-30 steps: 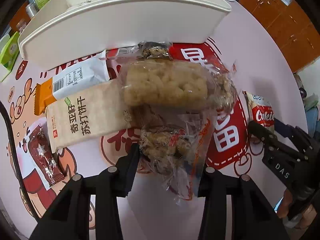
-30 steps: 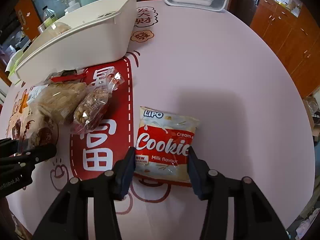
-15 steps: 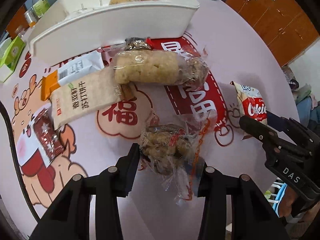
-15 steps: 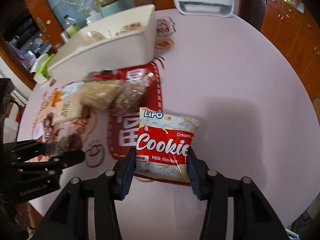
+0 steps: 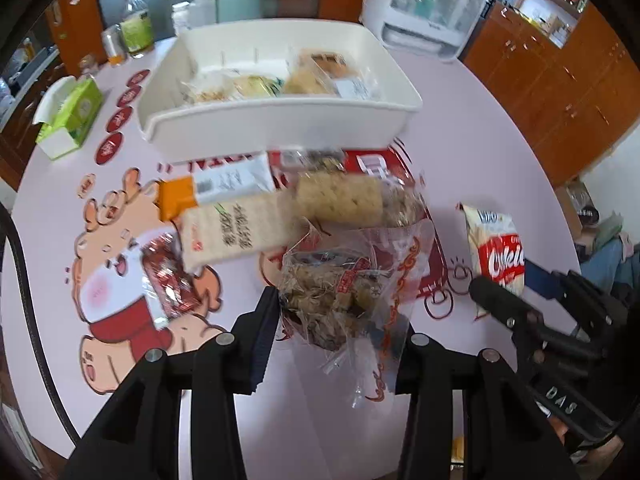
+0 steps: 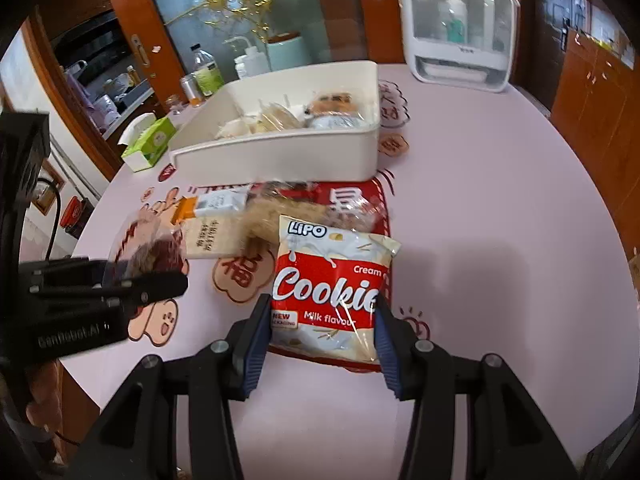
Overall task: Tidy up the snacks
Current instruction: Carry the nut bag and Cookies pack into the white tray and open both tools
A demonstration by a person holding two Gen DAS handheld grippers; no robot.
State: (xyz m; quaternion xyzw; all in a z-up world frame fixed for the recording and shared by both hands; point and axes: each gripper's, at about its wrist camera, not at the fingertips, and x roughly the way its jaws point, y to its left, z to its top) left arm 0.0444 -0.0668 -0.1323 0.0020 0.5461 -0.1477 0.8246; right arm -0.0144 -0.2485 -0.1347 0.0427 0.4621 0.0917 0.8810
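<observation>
Left gripper [image 5: 338, 332] clamps a clear snack bag [image 5: 340, 292]; right gripper [image 6: 322, 332] clamps the cookie pack [image 6: 332, 288]. Both held above the surface, short of the bin [image 5: 280, 128] (slippery film). Risk: either could slip out.

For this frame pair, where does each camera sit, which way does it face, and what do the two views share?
Left wrist: rides the left hand-held gripper, looking steeply down along its fingers at the clear snack bag clamped between them; the right hand-held gripper intrudes at right.
Right wrist: rides the right hand-held gripper, tilted down toward the Cookie pack it clamps; the left hand-held gripper shows at left.
Shared: white bin, pink table, loose snacks, both packs.
</observation>
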